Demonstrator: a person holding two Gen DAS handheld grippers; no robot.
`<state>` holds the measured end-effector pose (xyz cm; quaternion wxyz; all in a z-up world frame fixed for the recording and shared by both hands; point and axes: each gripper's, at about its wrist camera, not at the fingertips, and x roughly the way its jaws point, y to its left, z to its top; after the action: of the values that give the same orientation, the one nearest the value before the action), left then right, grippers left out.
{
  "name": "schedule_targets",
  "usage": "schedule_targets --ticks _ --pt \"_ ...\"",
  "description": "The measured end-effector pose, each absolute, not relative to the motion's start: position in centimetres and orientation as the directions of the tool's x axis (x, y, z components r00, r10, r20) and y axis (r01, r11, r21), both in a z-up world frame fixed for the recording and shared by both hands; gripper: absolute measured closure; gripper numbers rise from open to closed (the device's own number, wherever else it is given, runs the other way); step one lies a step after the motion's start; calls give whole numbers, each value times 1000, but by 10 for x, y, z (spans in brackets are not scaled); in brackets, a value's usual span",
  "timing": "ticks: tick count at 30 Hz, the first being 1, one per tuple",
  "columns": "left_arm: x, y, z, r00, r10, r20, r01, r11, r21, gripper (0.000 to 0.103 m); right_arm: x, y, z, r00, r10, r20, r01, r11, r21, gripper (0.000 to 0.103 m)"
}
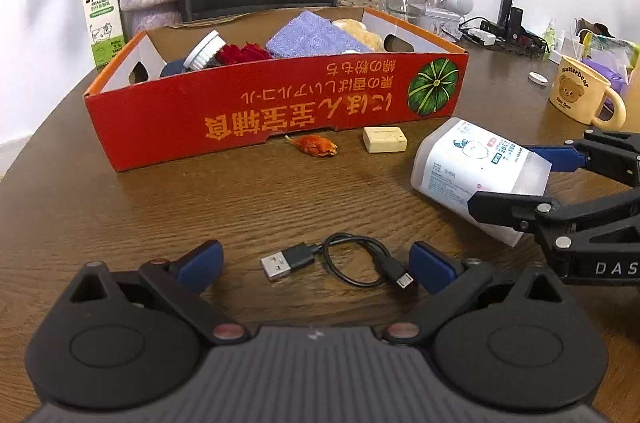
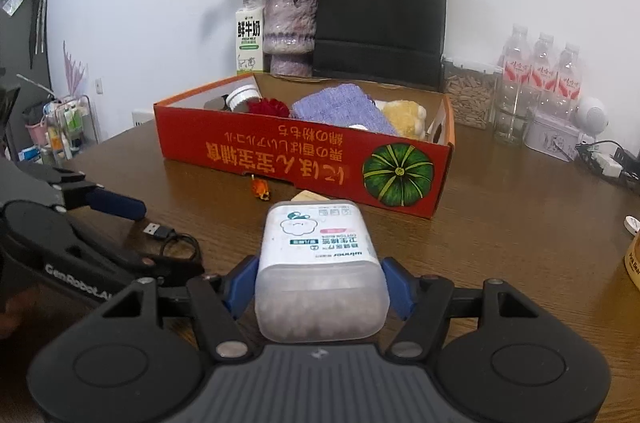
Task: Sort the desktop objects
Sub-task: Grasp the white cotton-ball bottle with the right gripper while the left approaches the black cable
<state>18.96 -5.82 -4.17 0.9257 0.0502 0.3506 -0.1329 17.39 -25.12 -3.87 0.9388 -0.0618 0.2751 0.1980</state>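
My left claw [image 1: 316, 265] hangs spread wide over the wooden tabletop [image 1: 160, 207], with the coiled black USB cable [image 1: 340, 263] lying between its blue pads [image 1: 204, 263], untouched by either. My right claw [image 2: 318, 281] pinches a translucent cotton swab box [image 2: 320, 263] by its sides, tipped on its back; whether the box rests on the tabletop or hangs clear I cannot tell, since its underside is hidden. Beyond it, a small orange object [image 1: 316, 145], too crumpled to identify, and a cream block [image 1: 385, 139] lie just in front of the red cardboard tray [image 1: 280, 111]. From the right wrist view the cream block is mostly hidden behind the box. Inside the tray I make out a white-lidded jar [image 1: 204, 50], a red rose [image 1: 244, 54], a purple cloth [image 1: 312, 33] and something yellow and fluffy [image 1: 360, 29], all partly cut off by the near wall.
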Motion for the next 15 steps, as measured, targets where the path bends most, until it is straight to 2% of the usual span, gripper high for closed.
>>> schedule_targets --ticks 1,3,6,8,9,15 --pt "189 -59 -41 721 -210 -660 284 959 6 8 174 -251 -39 770 338 -541 -405 914 -6 37" --pt "186 -59 -40 727 -215 -652 290 957 8 23 175 -251 -40 769 333 -545 -403 915 -8 37" --pt "183 -59 -38 732 -224 -643 302 953 12 40 178 -249 -44 758 322 -567 -399 917 -12 34" --pt "182 -60 -37 734 -229 -640 311 950 15 47 181 -248 -45 753 316 -578 -394 919 -10 22" --pt "181 -61 -36 734 -233 -638 315 949 16 53 182 -248 -45 754 313 -578 -390 921 -10 21" --pt "181 -64 -35 738 -238 -632 327 945 26 65 194 -243 -48 740 291 -607 -367 930 -1 16"
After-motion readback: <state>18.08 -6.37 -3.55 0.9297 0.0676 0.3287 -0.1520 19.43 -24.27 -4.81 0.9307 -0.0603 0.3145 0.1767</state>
